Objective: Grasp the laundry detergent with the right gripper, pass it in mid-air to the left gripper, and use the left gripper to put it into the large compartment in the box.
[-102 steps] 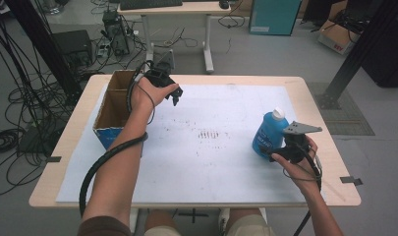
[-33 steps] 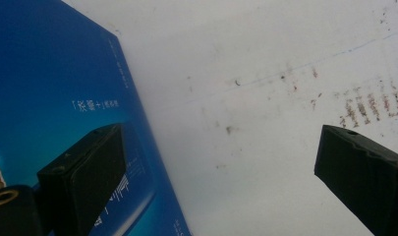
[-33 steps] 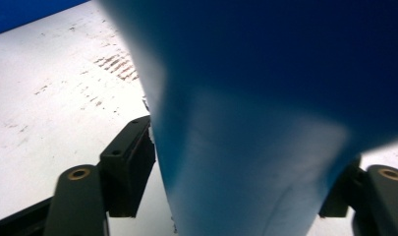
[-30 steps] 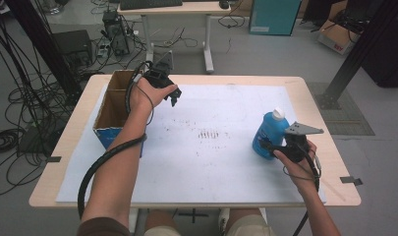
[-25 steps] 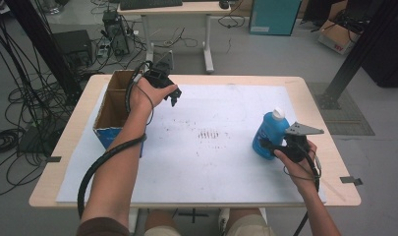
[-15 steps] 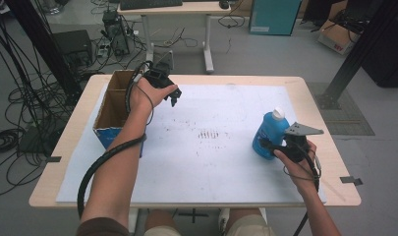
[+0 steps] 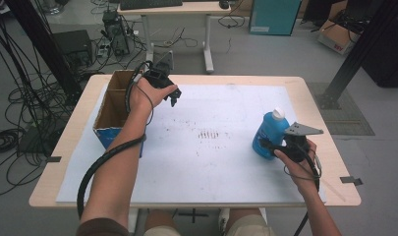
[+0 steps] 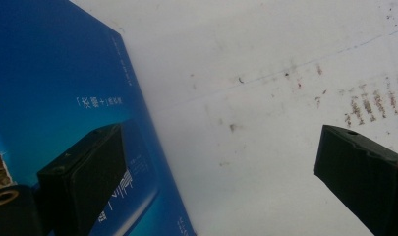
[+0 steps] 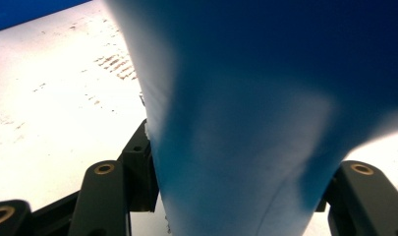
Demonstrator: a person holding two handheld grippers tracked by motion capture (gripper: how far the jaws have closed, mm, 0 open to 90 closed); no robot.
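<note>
Right gripper (image 7: 266, 146) has just clamped shut on the blue bottle (image 7: 268, 132), so a lift looks next. Left gripper (image 7: 173, 96) hangs open beside the cardboard box (image 7: 109, 110).

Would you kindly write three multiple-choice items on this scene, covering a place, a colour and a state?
1. Where does the cardboard box stand?
A. the table's left edge
B. its right edge
C. its middle

2. What colour is the bottle's cap?
A. red
B. white
C. black

3. How is the right gripper?
A. open above the table
B. shut on nothing
C. shut on the blue bottle

Answers: 1 A, the high view shows it by the left gripper; 2 B, white above blue; 3 C, the right gripper view shows jaws pressing both sides.
</note>
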